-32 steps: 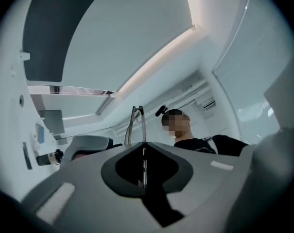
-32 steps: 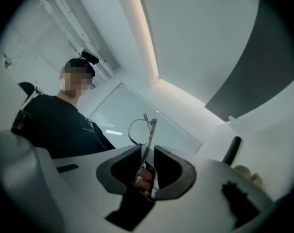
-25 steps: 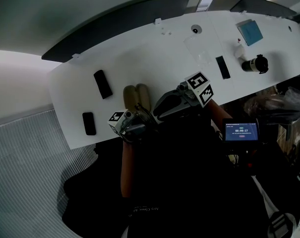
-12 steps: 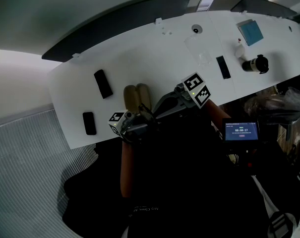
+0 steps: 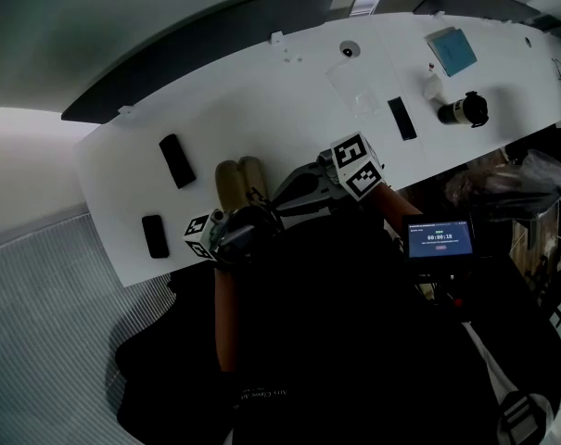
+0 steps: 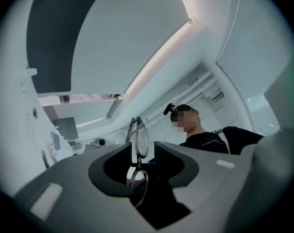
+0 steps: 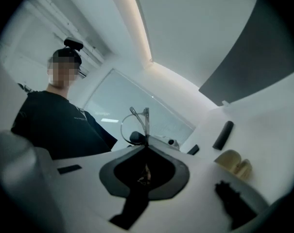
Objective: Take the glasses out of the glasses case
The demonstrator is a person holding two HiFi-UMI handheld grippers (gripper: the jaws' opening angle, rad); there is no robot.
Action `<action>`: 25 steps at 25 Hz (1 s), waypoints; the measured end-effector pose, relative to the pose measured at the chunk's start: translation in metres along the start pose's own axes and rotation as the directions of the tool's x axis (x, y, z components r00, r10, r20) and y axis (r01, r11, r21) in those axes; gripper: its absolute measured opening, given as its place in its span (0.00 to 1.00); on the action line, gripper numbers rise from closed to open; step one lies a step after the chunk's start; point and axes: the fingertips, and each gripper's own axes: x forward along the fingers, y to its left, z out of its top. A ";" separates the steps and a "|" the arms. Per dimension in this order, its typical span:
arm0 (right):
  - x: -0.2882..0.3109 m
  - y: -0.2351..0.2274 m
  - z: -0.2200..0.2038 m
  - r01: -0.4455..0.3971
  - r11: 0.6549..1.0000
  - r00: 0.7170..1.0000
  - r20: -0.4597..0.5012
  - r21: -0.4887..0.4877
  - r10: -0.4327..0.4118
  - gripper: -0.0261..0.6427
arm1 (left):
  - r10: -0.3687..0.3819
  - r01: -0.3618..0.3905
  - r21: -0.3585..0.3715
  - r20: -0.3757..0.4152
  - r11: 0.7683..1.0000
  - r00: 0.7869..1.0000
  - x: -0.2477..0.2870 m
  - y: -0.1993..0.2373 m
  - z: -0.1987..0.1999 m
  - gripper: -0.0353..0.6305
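Glasses (image 6: 139, 139) are out of the glasses case (image 5: 240, 182) and up in the air, caught between both claws near the front edge of the bench (image 5: 289, 91). Left claw (image 6: 143, 143): narrow gap, jaws opening. The frame stands edge-on between them and the pads look just off it, so this claw seems to be letting go. Right claw (image 7: 146, 144): jaws closing, practically together, pinched on a thin part of the frame near the hinge, with a lens ring (image 7: 133, 123) sticking up above the tips. Which exact part is pinched is too small to tell. The case lies open on the bench, both tan halves up, near the claws but apart from them. It shows in the right gripper view too (image 7: 234, 164) and looks empty, though its inside is small in the head view. Also on the bench, well away from the case, are a few flat black bars (image 5: 176, 160) and a dark cylinder (image 5: 461, 109), none of them involved. Progress: removal is basically done, and this moment reads as a handover from left claw to right. What I'd guess is left: left claw clears off fully, and the glasses get set down on the bench beside the case, if the task wants that. Risk: the thin frame could twist or slip in a one-point pinch.
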 end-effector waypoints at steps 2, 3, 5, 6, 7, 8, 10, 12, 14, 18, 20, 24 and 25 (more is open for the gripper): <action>-0.008 -0.010 -0.005 0.071 0.997 0.997 -0.015 -0.023 -0.071 0.07 | 0.138 -0.139 0.032 0.027 0.990 0.990 -0.013 0.022 0.007 0.30; -0.014 -0.015 -0.008 0.105 0.994 0.994 -0.018 -0.028 -0.106 0.07 | 0.224 -0.226 0.047 0.046 0.973 0.974 -0.023 0.036 0.010 0.31; -0.025 -0.027 -0.017 0.177 0.984 0.984 -0.019 -0.016 -0.177 0.07 | 0.384 -0.389 0.060 0.089 0.919 0.919 -0.045 0.063 0.015 0.32; -0.031 -0.035 -0.022 0.217 0.976 0.976 -0.021 0.009 -0.216 0.07 | 0.446 -0.454 0.060 0.105 0.889 0.889 -0.056 0.073 0.016 0.31; -0.038 -0.044 -0.029 0.260 0.964 0.965 -0.027 0.049 -0.259 0.07 | 0.499 -0.507 0.058 0.113 0.860 0.859 -0.066 0.080 0.015 0.31; -0.047 -0.055 -0.038 0.308 0.946 0.951 -0.040 0.098 -0.305 0.07 | 0.545 -0.553 0.060 0.114 0.831 0.831 -0.073 0.086 0.013 0.31; -0.070 -0.080 -0.059 0.416 0.886 0.909 -0.082 0.205 -0.408 0.07 | 0.618 -0.626 0.068 0.110 0.777 0.778 -0.085 0.093 0.009 0.31; -0.099 -0.111 -0.085 0.537 0.772 0.840 -0.138 0.340 -0.524 0.07 | 0.661 -0.669 0.074 0.107 0.739 0.742 -0.093 0.094 0.006 0.31; -0.128 -0.137 -0.113 0.625 0.628 0.766 -0.208 0.463 -0.609 0.07 | 0.684 -0.693 0.072 0.118 0.718 0.720 -0.098 0.093 0.005 0.31; -0.160 -0.163 -0.145 0.694 0.478 0.686 -0.292 0.538 -0.666 0.07 | 0.707 -0.720 0.056 0.152 0.692 0.691 -0.110 0.089 0.007 0.31; -0.166 -0.170 -0.153 0.706 0.449 0.669 -0.307 0.548 -0.677 0.07 | 0.717 -0.731 0.053 0.160 0.680 0.679 -0.115 0.087 0.007 0.31; -0.167 -0.183 -0.160 0.653 0.462 0.706 -0.261 0.600 -0.658 0.07 | 0.725 -0.741 0.035 0.179 0.671 0.665 -0.122 0.086 0.008 0.31; -0.167 -0.185 -0.160 0.633 0.481 0.722 -0.238 0.607 -0.649 0.07 | 0.725 -0.741 0.030 0.185 0.671 0.664 -0.122 0.085 0.008 0.31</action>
